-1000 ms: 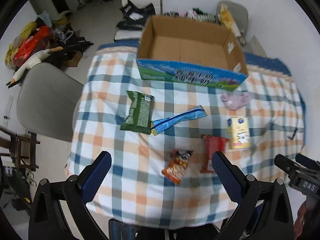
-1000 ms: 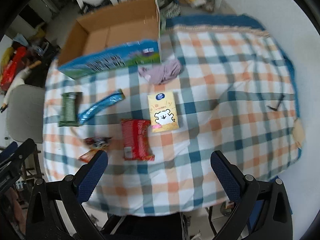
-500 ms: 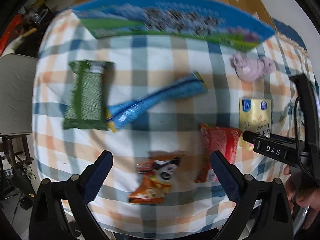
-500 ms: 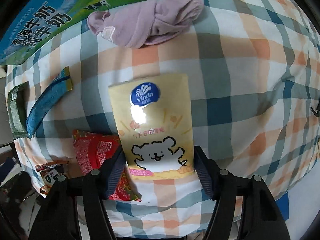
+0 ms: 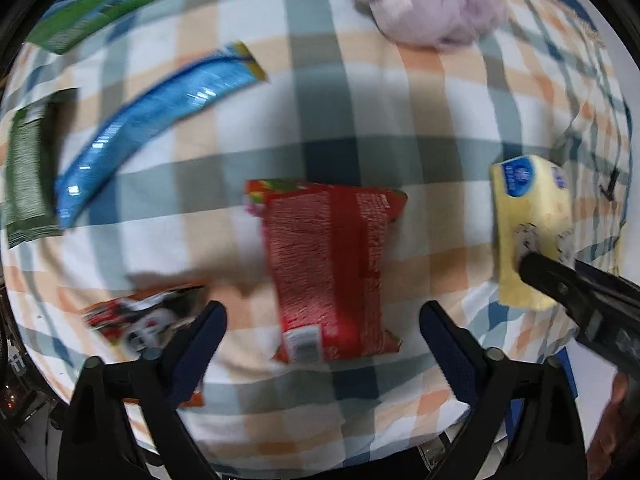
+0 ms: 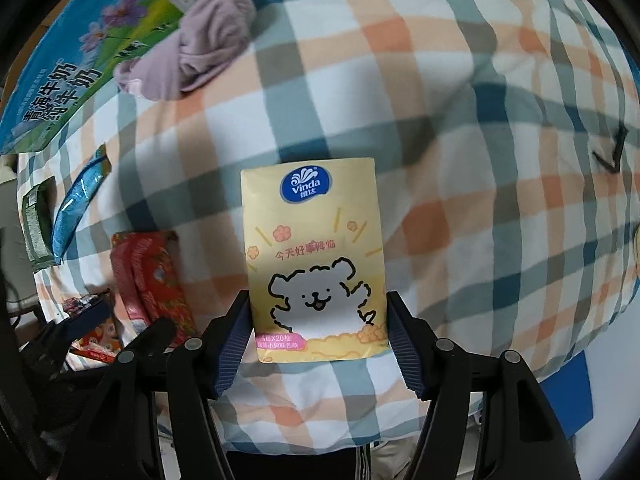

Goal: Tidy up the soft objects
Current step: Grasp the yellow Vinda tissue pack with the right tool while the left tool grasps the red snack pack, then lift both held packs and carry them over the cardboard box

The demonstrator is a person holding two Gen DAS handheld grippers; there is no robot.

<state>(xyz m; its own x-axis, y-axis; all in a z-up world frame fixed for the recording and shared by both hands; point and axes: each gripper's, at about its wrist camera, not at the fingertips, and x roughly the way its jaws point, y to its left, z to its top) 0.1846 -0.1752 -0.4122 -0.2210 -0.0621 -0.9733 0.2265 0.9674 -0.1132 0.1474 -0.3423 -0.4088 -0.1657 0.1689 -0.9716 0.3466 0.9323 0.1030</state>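
Observation:
My right gripper (image 6: 318,334) is shut on the lower end of a yellow tissue pack (image 6: 316,256) with a cartoon dog on it. In the left wrist view the same tissue pack (image 5: 528,216) appears at the right, tilted up off the cloth. My left gripper (image 5: 322,342) is open just above the checked tablecloth (image 5: 360,120). A red packet (image 5: 328,264) lies between its fingers, which stand apart from it. Left of that sits an orange snack bag (image 5: 144,320). A purple cloth (image 6: 192,56) is bunched by the box.
A cardboard box with a blue and green printed side (image 6: 68,80) stands at the back left. A long blue packet (image 5: 152,120) and a green packet (image 5: 28,164) lie at the left. A small black object (image 6: 612,152) rests near the table's right edge.
Both grippers came down close to the table. The right one closed on the tissue pack and raised it. The left one shifted right, over the red packet.

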